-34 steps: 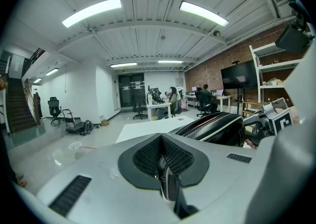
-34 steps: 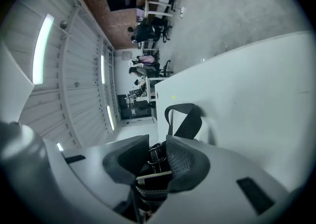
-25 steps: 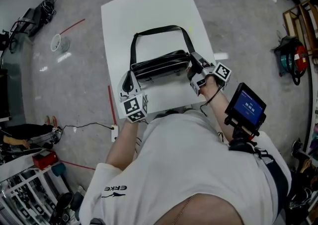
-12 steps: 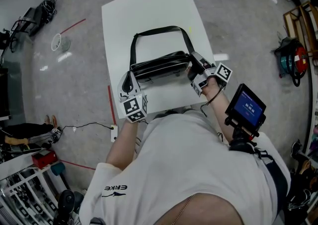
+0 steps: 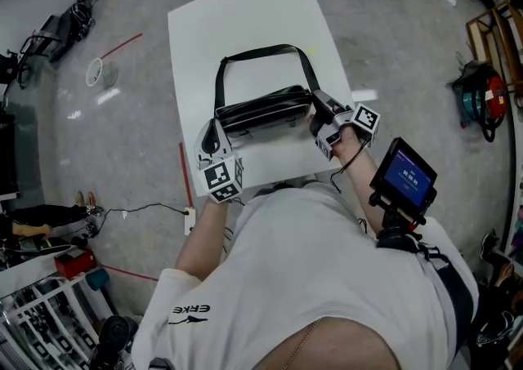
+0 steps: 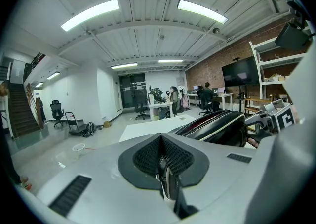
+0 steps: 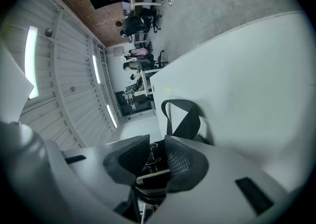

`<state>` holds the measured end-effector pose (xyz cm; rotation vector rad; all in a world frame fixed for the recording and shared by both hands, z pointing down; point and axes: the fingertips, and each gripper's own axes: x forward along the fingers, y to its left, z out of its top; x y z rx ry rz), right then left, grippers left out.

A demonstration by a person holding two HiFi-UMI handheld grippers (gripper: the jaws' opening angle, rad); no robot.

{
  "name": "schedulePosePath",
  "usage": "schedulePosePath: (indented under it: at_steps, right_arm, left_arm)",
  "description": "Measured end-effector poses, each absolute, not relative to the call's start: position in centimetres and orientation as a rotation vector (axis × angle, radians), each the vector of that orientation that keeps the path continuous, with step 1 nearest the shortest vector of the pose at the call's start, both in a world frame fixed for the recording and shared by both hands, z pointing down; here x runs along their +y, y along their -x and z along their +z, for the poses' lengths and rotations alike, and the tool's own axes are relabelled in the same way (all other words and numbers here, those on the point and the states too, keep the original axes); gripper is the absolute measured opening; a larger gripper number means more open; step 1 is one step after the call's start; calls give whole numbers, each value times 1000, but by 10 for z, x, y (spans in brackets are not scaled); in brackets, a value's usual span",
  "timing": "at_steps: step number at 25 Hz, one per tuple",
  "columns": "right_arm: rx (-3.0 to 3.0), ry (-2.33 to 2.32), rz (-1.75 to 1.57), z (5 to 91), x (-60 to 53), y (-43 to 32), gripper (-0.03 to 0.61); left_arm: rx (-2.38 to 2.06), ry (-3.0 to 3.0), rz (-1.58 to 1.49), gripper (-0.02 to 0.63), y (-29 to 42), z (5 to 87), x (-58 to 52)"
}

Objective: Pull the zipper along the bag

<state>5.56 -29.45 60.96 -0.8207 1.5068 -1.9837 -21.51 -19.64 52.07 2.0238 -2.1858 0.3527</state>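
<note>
Black bag (image 5: 261,107) lies across the middle of the white bench (image 5: 245,17), centre of the head view. Its strap (image 5: 261,51) loops toward the top of the frame.

Left tongs (image 5: 214,138) at the bag's left end. In the left gripper view the tongs (image 6: 164,162) are pinched narrow on a thin black edge of the bag (image 6: 217,128), with the zipper (image 6: 210,120) running along the bag's top at right of frame.

Right tongs (image 5: 319,107) at the bag's right end. In the right gripper view the tongs (image 7: 153,161) are nearly closed on the bag's end. Metal fitting between them; pull or buckle, cannot tell. Strap (image 7: 185,119) curls just above, on the bench (image 7: 247,69).
</note>
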Motion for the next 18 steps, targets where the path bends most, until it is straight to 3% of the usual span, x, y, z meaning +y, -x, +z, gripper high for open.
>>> schedulePosePath:
  at_steps: [18]
  right_arm:
    - [1437, 567, -1999, 588, -295, -47, 91]
  left_arm:
    - [-2199, -2034, 370, 3, 224, 516, -192]
